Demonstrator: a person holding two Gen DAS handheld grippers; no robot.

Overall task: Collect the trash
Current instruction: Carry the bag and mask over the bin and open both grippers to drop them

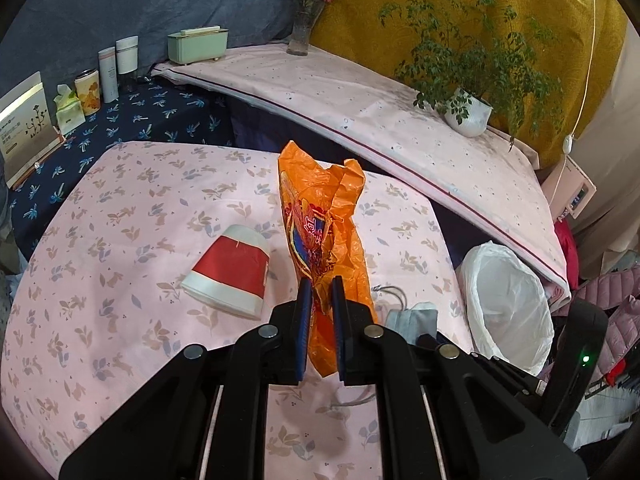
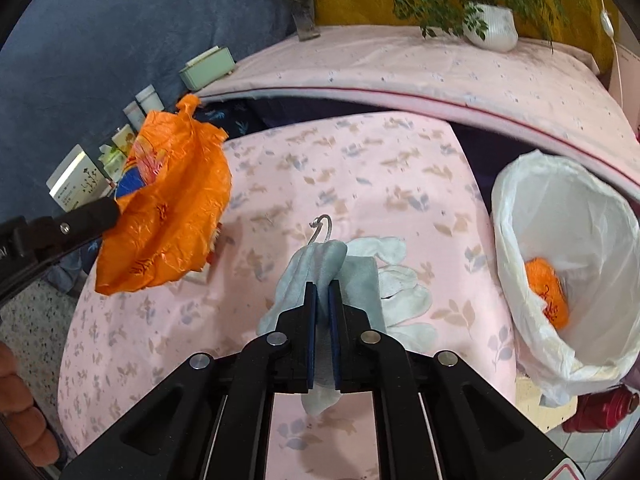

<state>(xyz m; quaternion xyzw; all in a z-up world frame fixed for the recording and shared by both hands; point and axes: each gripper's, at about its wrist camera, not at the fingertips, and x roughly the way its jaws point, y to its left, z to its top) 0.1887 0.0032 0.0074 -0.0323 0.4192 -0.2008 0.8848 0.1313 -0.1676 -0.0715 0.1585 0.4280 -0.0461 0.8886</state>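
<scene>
My left gripper (image 1: 320, 284) is shut on an orange plastic bag (image 1: 324, 216) and holds it above the pink floral table (image 1: 120, 208); the bag also shows at the left of the right wrist view (image 2: 168, 208). My right gripper (image 2: 322, 286) is shut on a pale blue face mask (image 2: 312, 268) with an ear loop, lifted just over the table (image 2: 360, 168). A red and white paper cup (image 1: 232, 272) lies on its side left of the bag. The mask also shows in the left wrist view (image 1: 412, 316). A bin with a white liner (image 2: 568, 216) stands at the table's right edge and holds an orange scrap (image 2: 546, 292).
A white glove (image 2: 400, 276) lies under the mask. A raised pink shelf (image 1: 360, 96) at the back carries a potted plant (image 1: 468, 112), a flower vase (image 1: 304, 32) and a green box (image 1: 198, 44). Jars, tissues and a card (image 1: 24, 120) stand at back left.
</scene>
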